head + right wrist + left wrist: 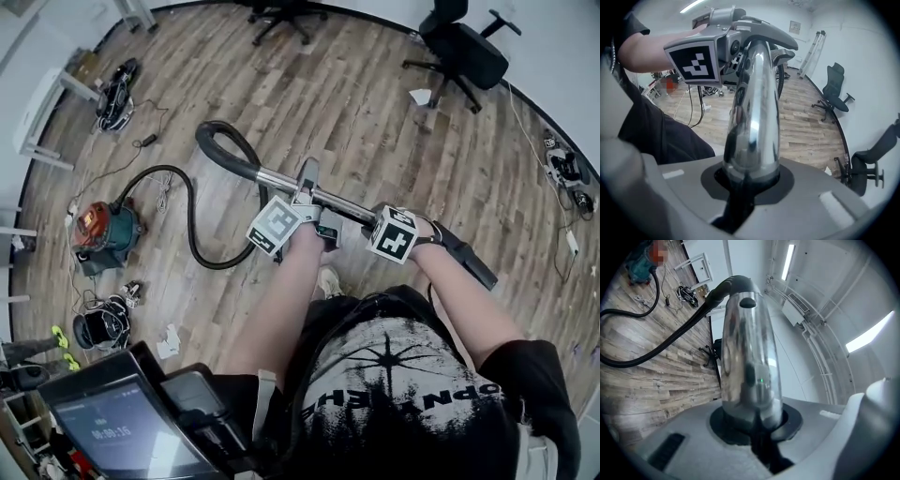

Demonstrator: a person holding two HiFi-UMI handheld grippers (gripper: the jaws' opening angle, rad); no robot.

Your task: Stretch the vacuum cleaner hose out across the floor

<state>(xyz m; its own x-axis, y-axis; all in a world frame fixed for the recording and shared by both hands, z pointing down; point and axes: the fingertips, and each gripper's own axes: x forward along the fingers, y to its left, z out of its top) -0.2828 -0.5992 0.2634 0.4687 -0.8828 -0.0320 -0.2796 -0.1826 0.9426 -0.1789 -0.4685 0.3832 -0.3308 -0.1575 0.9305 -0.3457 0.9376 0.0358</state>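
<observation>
In the head view, a shiny chrome wand tube [328, 200] is held above the wooden plank floor [375, 103], clamped by the left gripper [302, 195] and, nearer its free end, by the right gripper [380, 220]. From its curved black handle [217, 141] a black ribbed hose [192, 230] is looped down to the red and teal vacuum canister [101, 230] at the left.

In the left gripper view, the jaws are pressed on the tube; the hose [661, 348] is seen trailing ahead and leftward, nearest this gripper.

In the right gripper view, the jaws are likewise pinched on the tube, whose long axis is aimed at the left gripper.
</observation>
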